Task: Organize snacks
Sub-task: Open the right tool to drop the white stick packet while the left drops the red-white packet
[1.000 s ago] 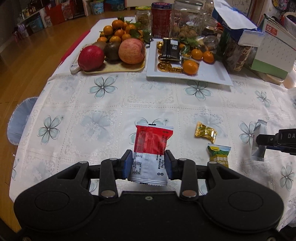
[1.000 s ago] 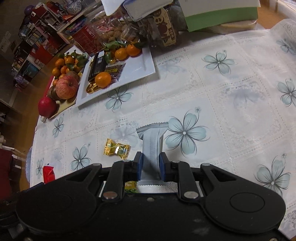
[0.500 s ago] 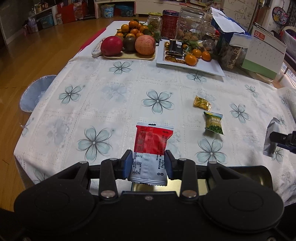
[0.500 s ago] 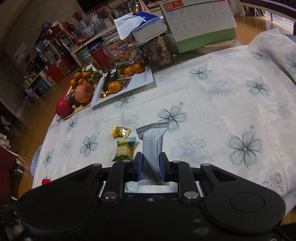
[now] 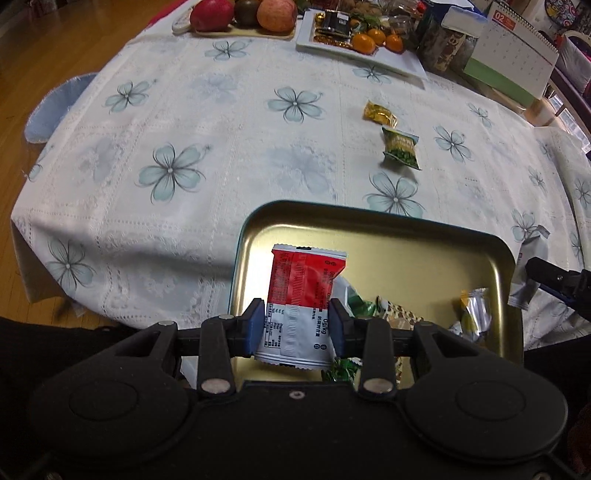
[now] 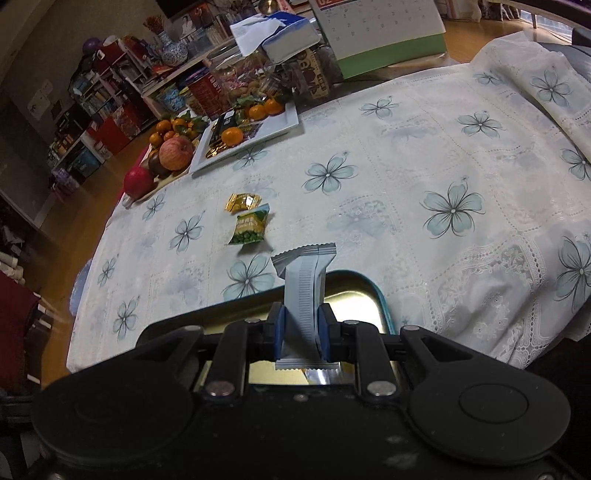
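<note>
My left gripper (image 5: 297,326) is shut on a red and white snack packet (image 5: 304,295), held above a gold metal tray (image 5: 373,221) at the table's near edge. Several wrapped snacks (image 5: 399,315) lie in the tray. My right gripper (image 6: 301,334) is shut on a grey snack packet (image 6: 304,288) over the tray's right corner (image 6: 378,299); that gripper and packet also show at the right edge of the left wrist view (image 5: 532,271). On the cloth beyond lie a green snack packet (image 5: 400,147) (image 6: 251,229) and a gold candy (image 5: 378,112) (image 6: 242,202).
At the table's far side stand a white plate (image 5: 400,61) with oranges and sweets, a fruit board (image 5: 243,31) with apples, jars, a tissue box (image 6: 277,33) and a desk calendar (image 5: 513,62). A blue chair seat (image 5: 55,107) sits off the left edge.
Both grippers have pulled back toward the near edge with their packets. The gold tray has come into view beneath them, and the far plates look more distant.
</note>
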A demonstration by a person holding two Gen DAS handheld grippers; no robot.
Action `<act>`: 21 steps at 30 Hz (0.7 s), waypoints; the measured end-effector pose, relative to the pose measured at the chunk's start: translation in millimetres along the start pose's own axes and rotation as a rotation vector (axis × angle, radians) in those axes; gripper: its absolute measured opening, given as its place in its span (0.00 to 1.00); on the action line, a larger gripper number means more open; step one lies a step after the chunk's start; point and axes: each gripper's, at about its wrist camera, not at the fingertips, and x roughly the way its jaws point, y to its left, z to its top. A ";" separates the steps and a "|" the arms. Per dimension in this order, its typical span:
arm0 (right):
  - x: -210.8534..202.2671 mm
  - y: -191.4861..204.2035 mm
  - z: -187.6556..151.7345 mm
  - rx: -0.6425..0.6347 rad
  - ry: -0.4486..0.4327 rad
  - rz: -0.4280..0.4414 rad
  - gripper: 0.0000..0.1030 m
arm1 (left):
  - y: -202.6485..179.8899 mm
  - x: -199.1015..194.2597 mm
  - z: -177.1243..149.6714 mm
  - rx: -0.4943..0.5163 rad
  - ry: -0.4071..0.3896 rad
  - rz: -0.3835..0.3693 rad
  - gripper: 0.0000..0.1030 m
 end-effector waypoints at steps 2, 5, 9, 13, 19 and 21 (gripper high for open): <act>0.3 8.5 -3.7 -0.007 0.040 0.008 0.20 | 0.1 0.7 -2.8 -0.015 0.043 -0.009 0.44; 4.7 18.7 -7.7 -0.003 0.117 0.013 0.20 | -2.3 0.3 -4.3 -0.008 0.084 0.017 0.44; 13.5 32.1 -12.5 -0.002 0.238 -0.005 0.21 | -8.9 5.4 -3.2 0.028 0.148 0.125 0.44; 23.1 50.6 -14.9 -0.037 0.339 -0.035 0.21 | -10.4 6.7 1.0 0.032 0.195 0.113 0.44; 32.3 69.4 -8.1 -0.073 0.410 -0.066 0.21 | -10.4 12.4 14.4 0.018 0.257 0.088 0.43; 33.9 73.4 -3.1 -0.079 0.407 -0.075 0.21 | -8.3 13.6 16.8 0.007 0.267 0.076 0.43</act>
